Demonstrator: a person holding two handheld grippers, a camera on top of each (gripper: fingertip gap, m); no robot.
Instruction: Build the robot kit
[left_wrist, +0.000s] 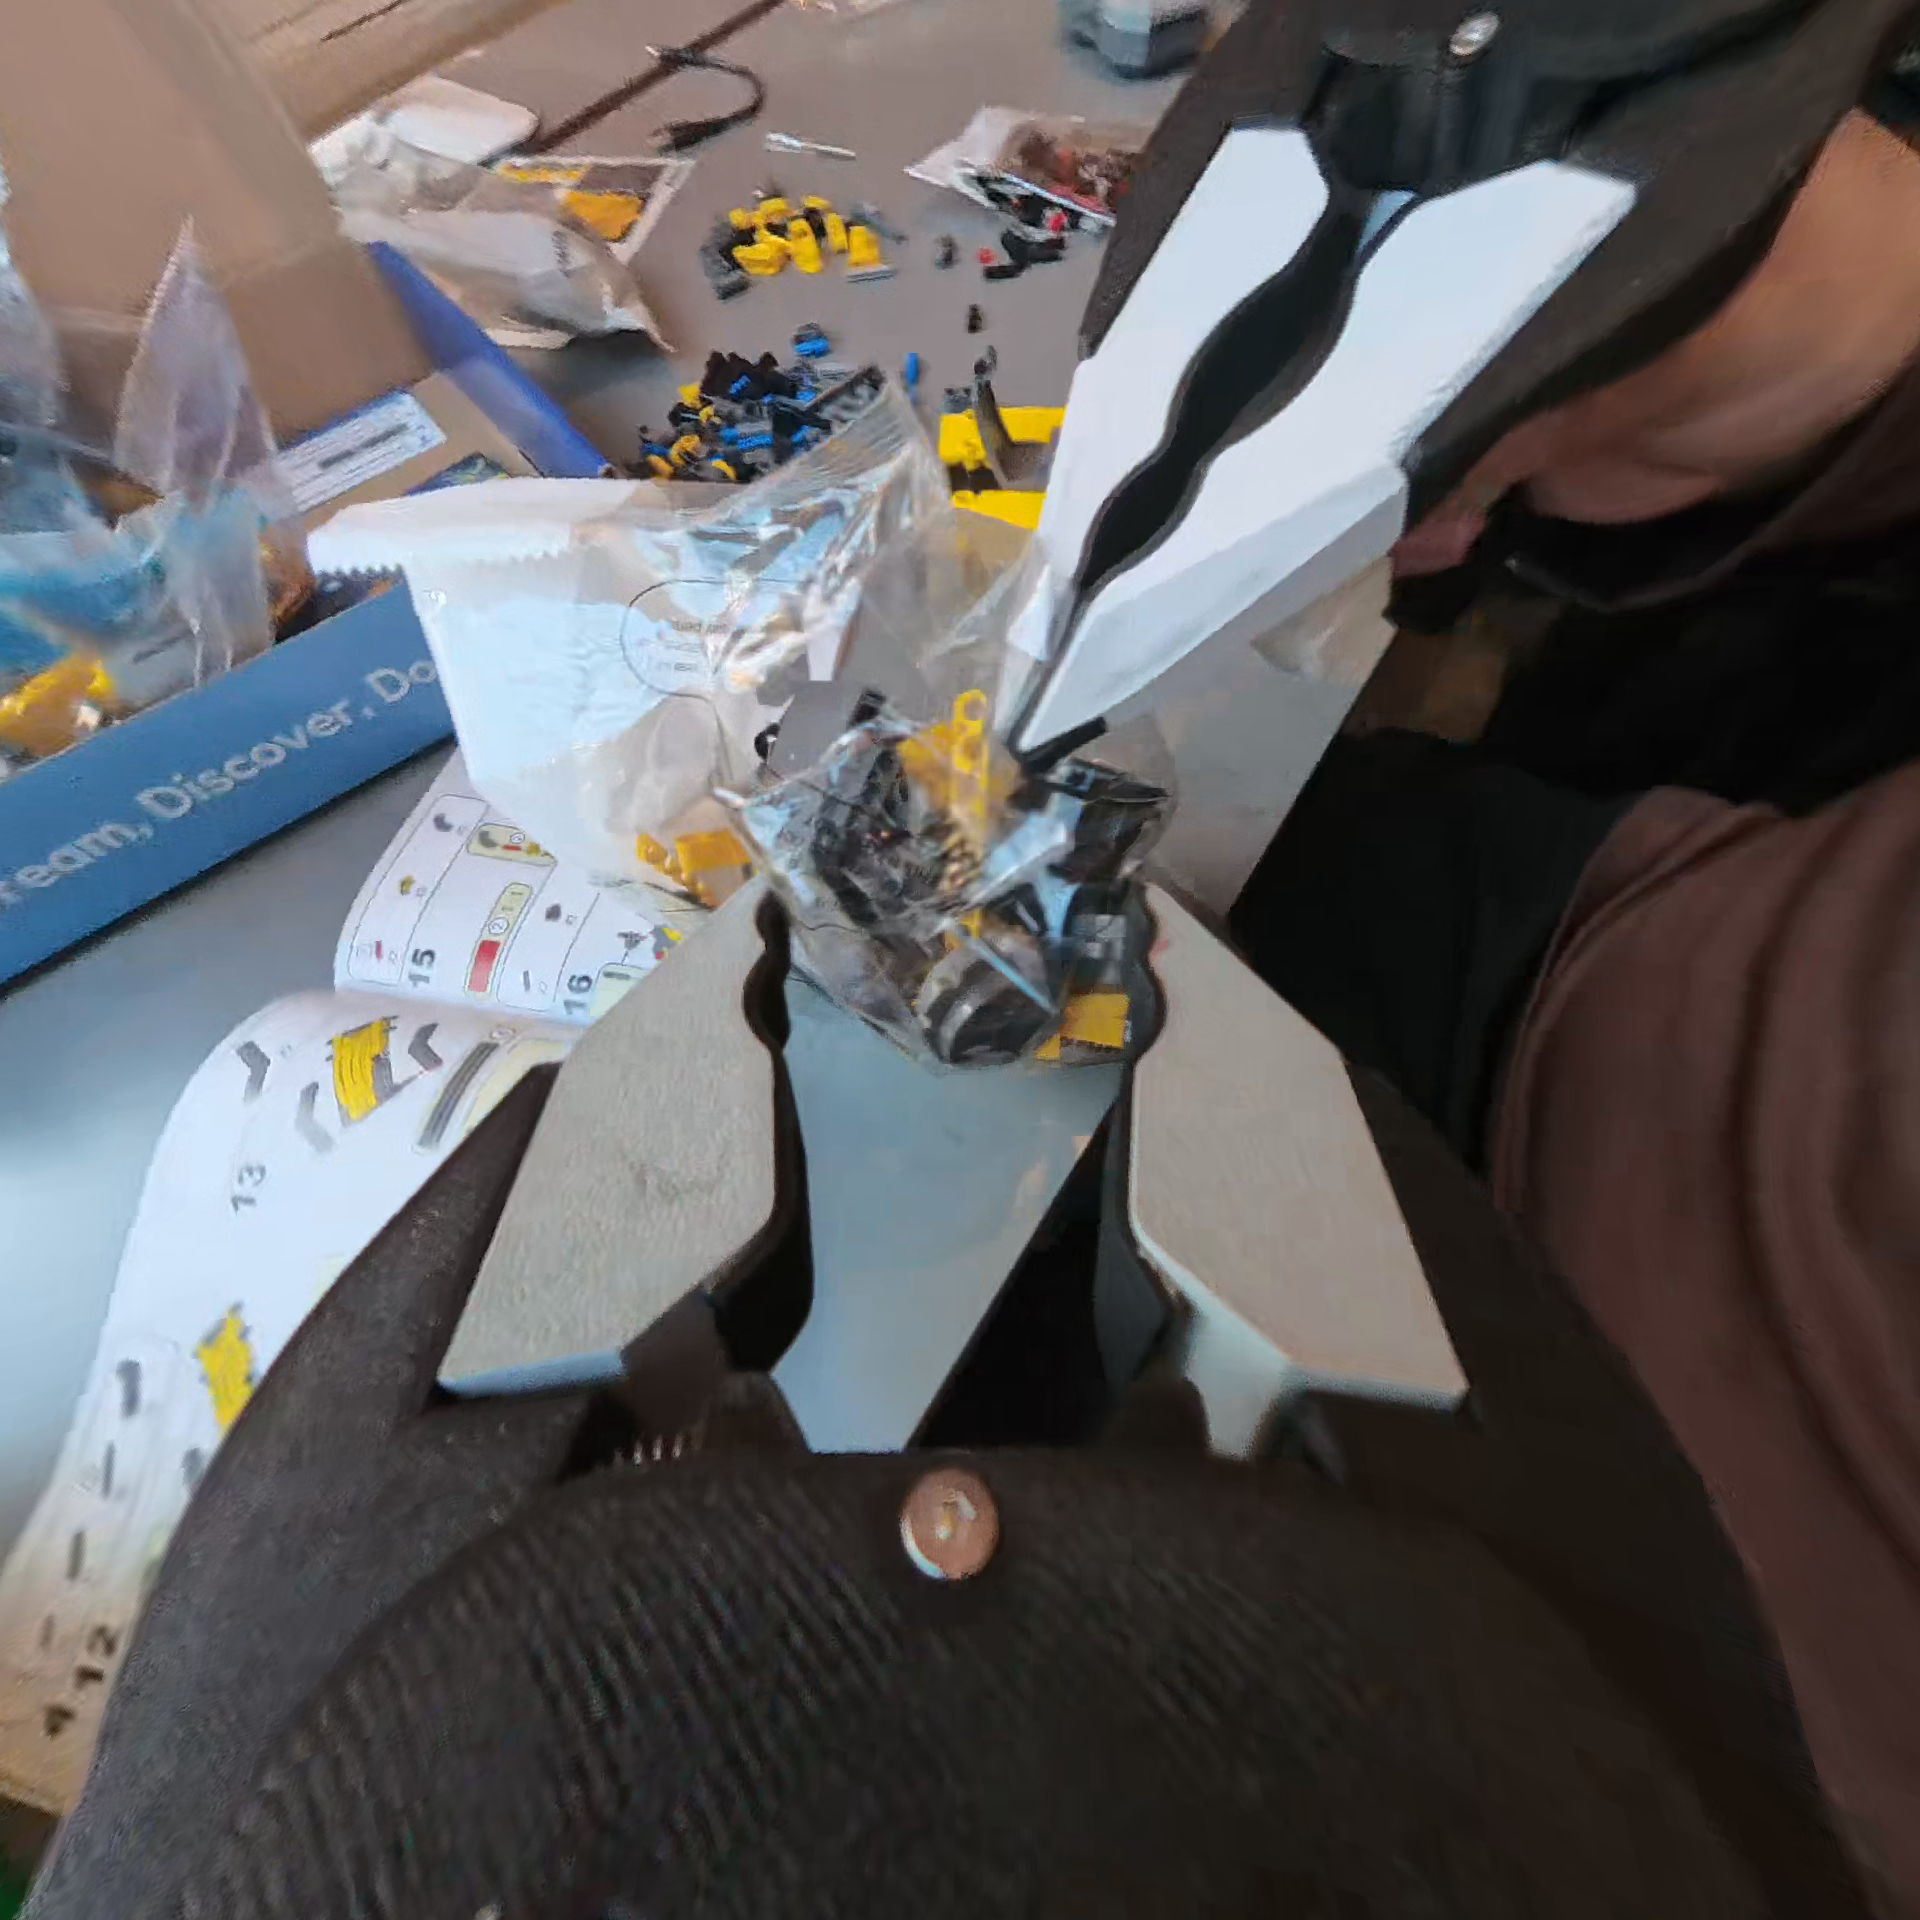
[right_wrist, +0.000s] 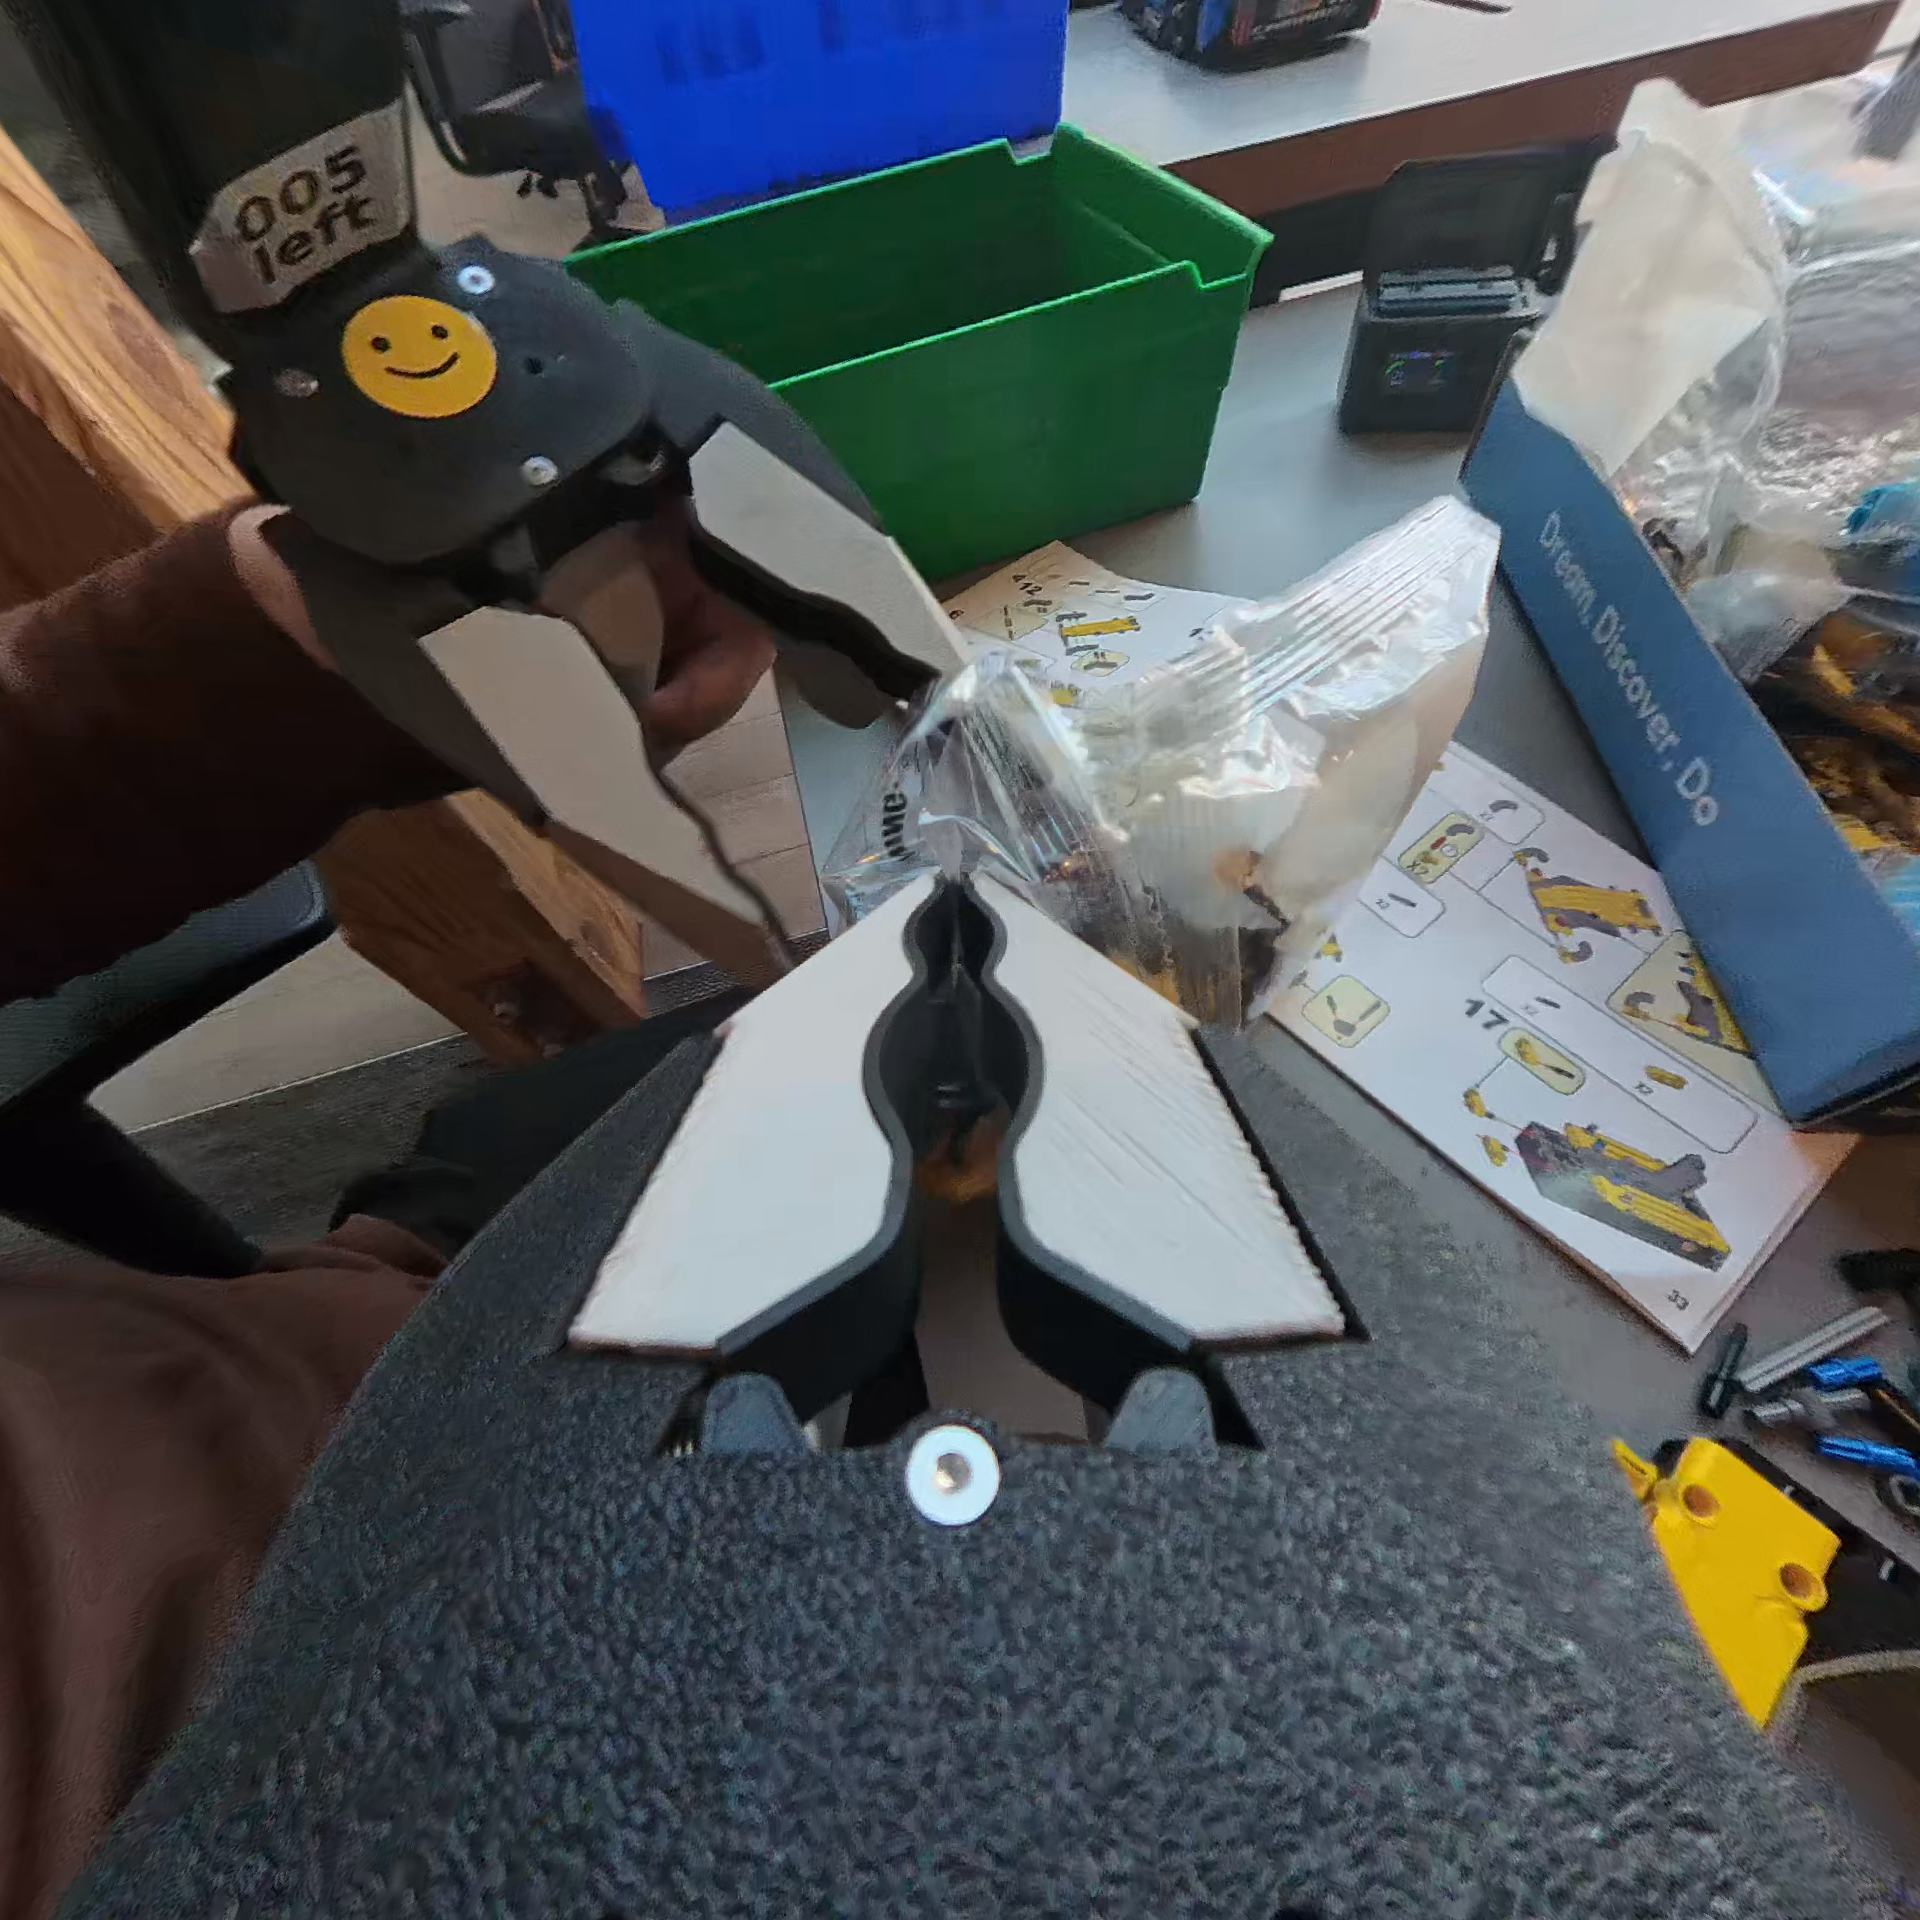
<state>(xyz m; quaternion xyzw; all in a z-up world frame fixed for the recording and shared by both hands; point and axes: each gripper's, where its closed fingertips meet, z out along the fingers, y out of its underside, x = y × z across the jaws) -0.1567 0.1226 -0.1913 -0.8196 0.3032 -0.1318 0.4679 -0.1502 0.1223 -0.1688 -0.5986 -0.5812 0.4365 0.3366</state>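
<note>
The right tool (right_wrist: 956, 883), its white fingers pressed nearly together, pinched an edge of the crinkled clear plastic bag (right_wrist: 1164, 790) of small black and yellow building pieces. The left tool (left_wrist: 961, 935) stood spread wide, and the bag's bulging lower end (left_wrist: 956, 894) sat between its fingertips, though whether those tips pressed the film could not be told. The bag hung above the grey desk (left_wrist: 156, 1039), just over an open instruction booklet (right_wrist: 1538, 1039) printed with yellow machine diagrams. Beside the booklet lay a long blue cardboard box (right_wrist: 1704, 790); behind it stood a green plastic bin (right_wrist: 1039, 416). Heaps of loose yellow, black and blue pieces (left_wrist: 790, 244) lay farther back on the desk. A flat yellow piece (right_wrist: 1725, 1579) rested near the desk edge. A person's brown sleeve (left_wrist: 1714, 1247) bordered both views. Motion blur softened the bag's contents.
</note>
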